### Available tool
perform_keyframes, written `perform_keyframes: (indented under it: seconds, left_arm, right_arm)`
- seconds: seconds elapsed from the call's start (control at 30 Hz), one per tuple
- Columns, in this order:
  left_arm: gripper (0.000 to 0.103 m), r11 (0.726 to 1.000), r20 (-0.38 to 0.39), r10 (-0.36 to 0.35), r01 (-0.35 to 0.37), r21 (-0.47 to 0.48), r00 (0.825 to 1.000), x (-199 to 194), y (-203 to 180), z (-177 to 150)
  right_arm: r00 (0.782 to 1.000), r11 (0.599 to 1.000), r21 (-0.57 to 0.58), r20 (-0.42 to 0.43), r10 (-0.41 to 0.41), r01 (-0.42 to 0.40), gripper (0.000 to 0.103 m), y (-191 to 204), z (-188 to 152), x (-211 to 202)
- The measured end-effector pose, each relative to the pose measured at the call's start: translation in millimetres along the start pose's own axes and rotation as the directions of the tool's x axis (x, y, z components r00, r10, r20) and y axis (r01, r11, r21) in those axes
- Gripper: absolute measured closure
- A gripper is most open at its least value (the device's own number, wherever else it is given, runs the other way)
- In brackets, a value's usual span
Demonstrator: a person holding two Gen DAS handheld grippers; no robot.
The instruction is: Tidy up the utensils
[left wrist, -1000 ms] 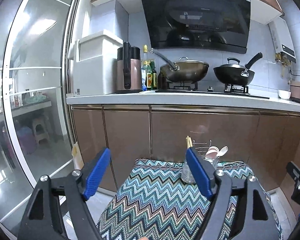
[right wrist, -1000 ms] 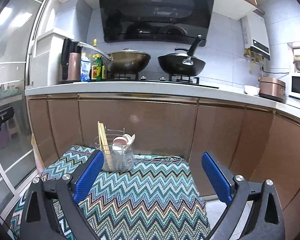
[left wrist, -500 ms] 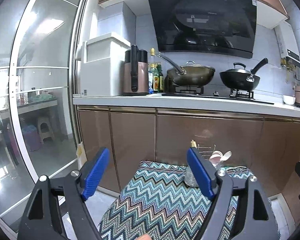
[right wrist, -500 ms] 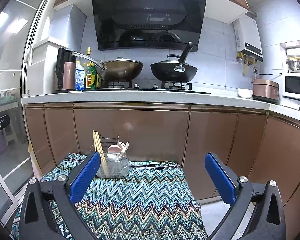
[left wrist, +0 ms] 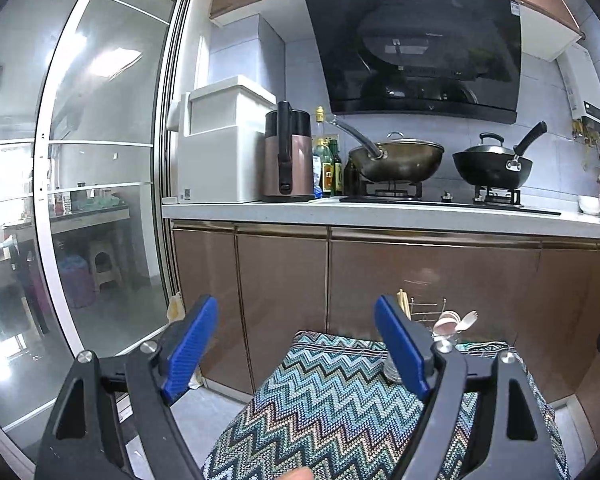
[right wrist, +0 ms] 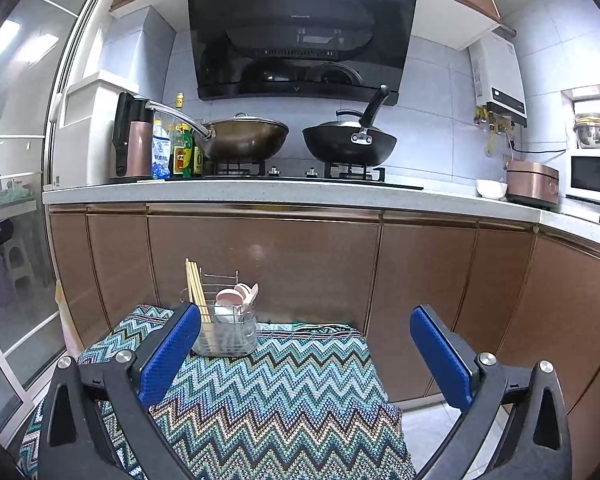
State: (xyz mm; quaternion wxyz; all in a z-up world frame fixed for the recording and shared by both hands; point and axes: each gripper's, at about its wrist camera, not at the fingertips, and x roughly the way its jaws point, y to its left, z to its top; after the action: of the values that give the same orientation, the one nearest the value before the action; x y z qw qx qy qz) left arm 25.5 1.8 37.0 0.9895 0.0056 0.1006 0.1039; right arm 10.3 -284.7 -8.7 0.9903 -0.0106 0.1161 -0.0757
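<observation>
Right wrist view: a wire utensil rack (right wrist: 226,330) with clear lower walls stands at the far edge of the zigzag-clothed desk (right wrist: 284,392), holding upright wooden chopsticks (right wrist: 196,286) and pale spoons (right wrist: 238,296). Right claw (right wrist: 306,354) and left claw (left wrist: 296,344) both gape wide, holding nothing.

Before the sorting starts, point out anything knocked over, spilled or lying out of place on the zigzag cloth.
Nothing stands out. The wire utensil holder stands upright on the zigzag cloth, with the chopsticks and spoons standing inside it. No loose utensil or spill shows on the cloth.
</observation>
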Motion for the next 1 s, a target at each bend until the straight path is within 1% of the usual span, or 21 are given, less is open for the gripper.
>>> perform_keyframes:
  seconds: [0.1,0.17,0.23,0.33,0.43,0.67,0.8,1.0]
  left_arm:
    - [0.023,1.000,-0.006,0.005,-0.005,0.001,1.000,1.3,-0.6,0.1]
    - [0.017,1.000,-0.014,0.011,-0.011,0.002,1.000,2.7,-1.1,0.1]
    - [0.016,1.000,-0.020,0.022,-0.022,0.006,1.000,4.0,-1.6,-0.1]
    - [0.016,0.999,-0.028,0.038,-0.038,0.005,0.999,5.9,-1.7,-0.7]
    - [0.016,1.000,-0.024,0.026,-0.026,0.004,0.999,4.9,-1.5,-2.3]
    - [0.016,0.999,-0.014,0.036,-0.036,0.023,0.999,4.0,-2.8,-5.8]
    - [0.016,0.999,-0.021,0.034,-0.033,0.032,0.999,6.7,-3.7,-7.1]
    - [0.016,0.999,-0.027,0.031,-0.030,0.022,0.999,10.4,-1.3,-9.1]
  right_arm:
    - [1.000,1.000,0.006,0.000,0.003,-0.003,0.000,-0.8,-0.6,0.7]
    - [1.000,1.000,0.010,-0.003,0.003,-0.003,0.000,-1.7,-0.9,2.1]
    - [1.000,1.000,0.010,-0.003,-0.006,0.006,0.000,-2.3,-1.1,2.4]
    - [1.000,1.000,0.018,-0.007,-0.009,0.009,0.000,-5.7,-1.6,3.9]
    - [1.000,1.000,0.020,-0.016,-0.015,0.016,0.000,-7.7,-2.5,6.4]
    - [1.000,1.000,0.009,-0.019,-0.022,0.022,0.000,-7.1,-4.0,10.1]
    - [0.999,0.999,0.015,-0.019,-0.031,0.032,0.000,-8.4,-5.3,10.8]
    - [0.998,0.998,0.014,-0.007,-0.055,0.055,0.000,-12.9,-7.7,13.0]
